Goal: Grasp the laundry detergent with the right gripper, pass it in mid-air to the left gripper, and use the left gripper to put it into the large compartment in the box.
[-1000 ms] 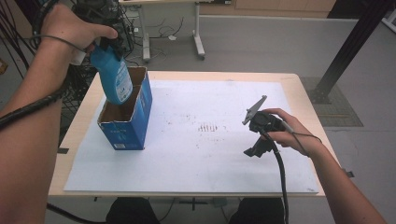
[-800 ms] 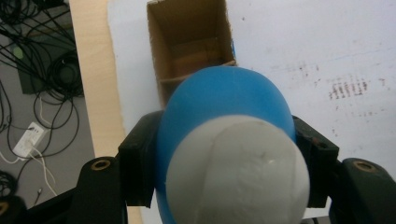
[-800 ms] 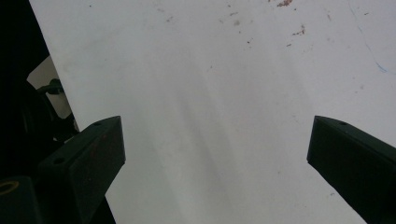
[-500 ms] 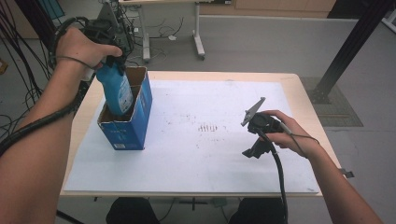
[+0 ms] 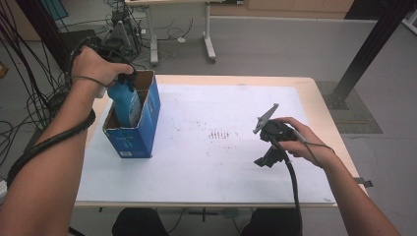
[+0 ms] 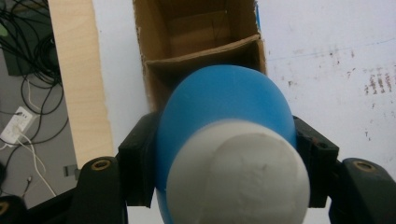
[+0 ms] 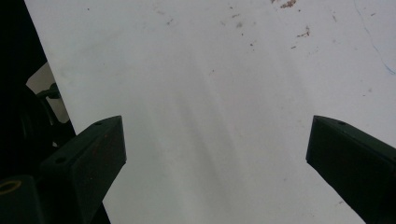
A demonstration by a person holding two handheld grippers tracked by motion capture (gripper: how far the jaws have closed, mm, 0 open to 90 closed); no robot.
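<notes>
The left hand-held gripper [image 6: 224, 154] clamps a blue bottle [image 5: 126, 102] by its neck and has sunk since a second ago: the bottle now stands partly inside the blue cardboard box [image 5: 140, 132] at the table's [image 5: 314, 93] left end. It probably isn't seated yet. The right hand-held gripper [image 7: 215, 163] hovers wide and empty above the white sheet [image 5: 221, 162], unmoved.

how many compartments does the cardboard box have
2. The blue bottle, held by the left gripper, is going into the nearer compartment of the box; the other compartment lies beyond the divider. No others visible.
</notes>
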